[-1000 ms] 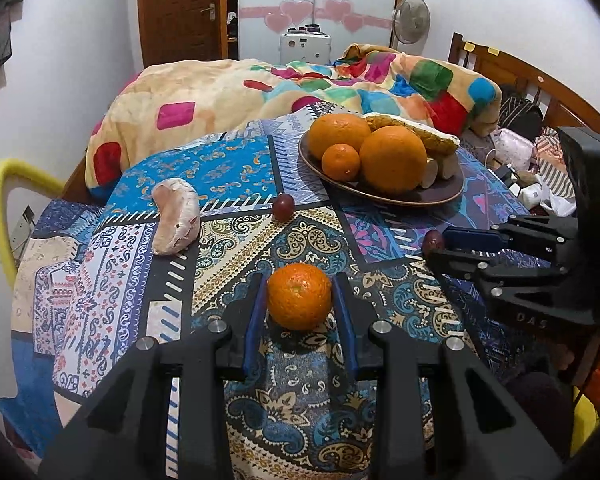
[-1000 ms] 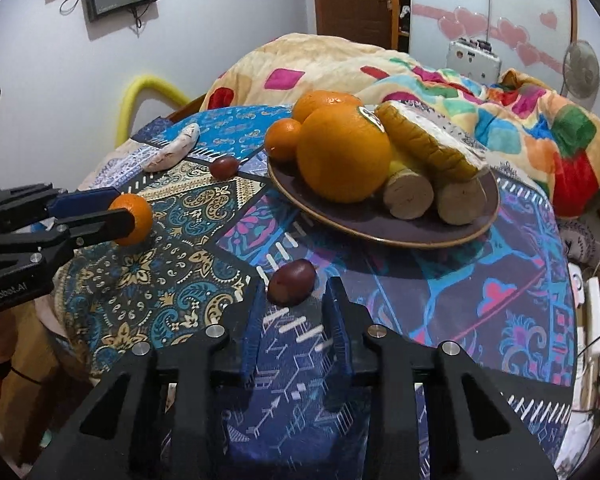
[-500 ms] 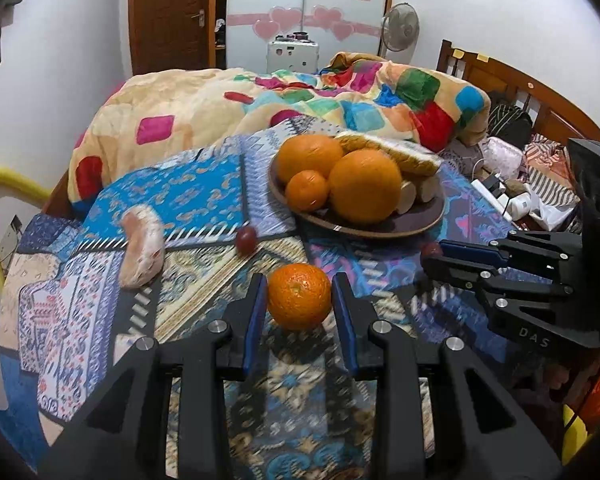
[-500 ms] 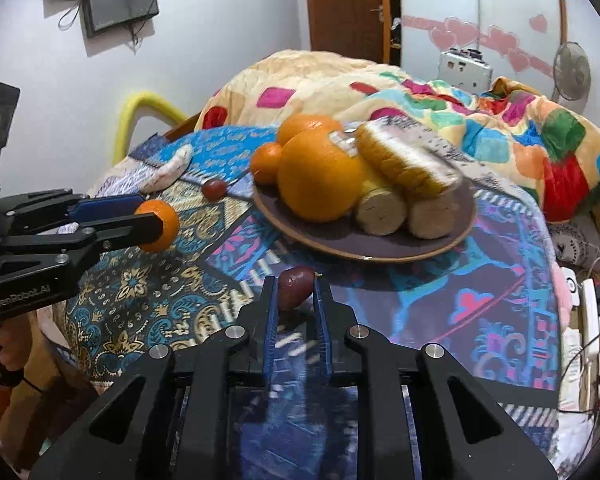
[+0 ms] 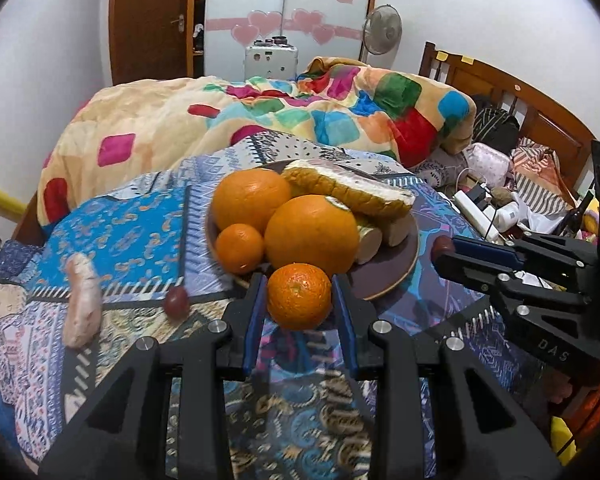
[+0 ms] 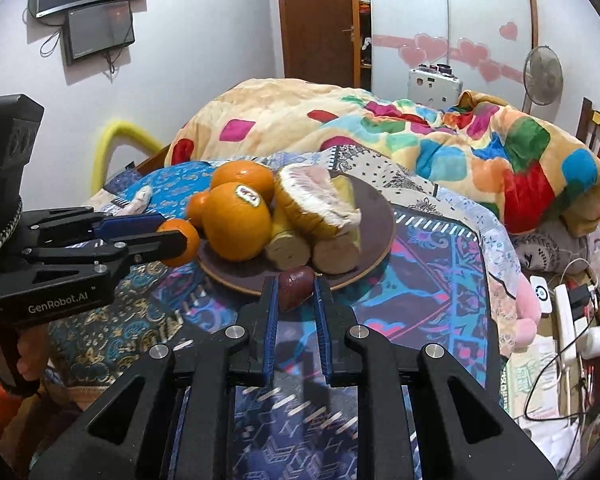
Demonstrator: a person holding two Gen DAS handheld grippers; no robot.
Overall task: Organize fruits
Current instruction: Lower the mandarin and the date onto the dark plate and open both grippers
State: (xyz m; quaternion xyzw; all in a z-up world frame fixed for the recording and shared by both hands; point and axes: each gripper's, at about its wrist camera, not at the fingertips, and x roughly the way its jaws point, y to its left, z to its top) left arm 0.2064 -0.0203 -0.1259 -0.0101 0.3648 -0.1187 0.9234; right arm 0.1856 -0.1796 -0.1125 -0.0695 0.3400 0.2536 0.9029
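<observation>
Tangerine point(image 5: 299, 296) clamped in left gripper point(image 5: 300, 300) at plate point(image 5: 400, 268) rim, right gripper point(image 6: 296, 292) pinching date point(image 6: 296, 286) beside it

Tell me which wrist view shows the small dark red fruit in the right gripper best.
The right wrist view: the dark red fruit sits centred between the right gripper fingers, near the plate rim. The left wrist view shows only its rounded end poking past the fingertips of the right gripper, seen side-on.

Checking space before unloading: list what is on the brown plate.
On the brown plate: two big oranges, a small orange, a pomelo wedge over two cut pale pieces. Anything beneath stays hidden.
</observation>
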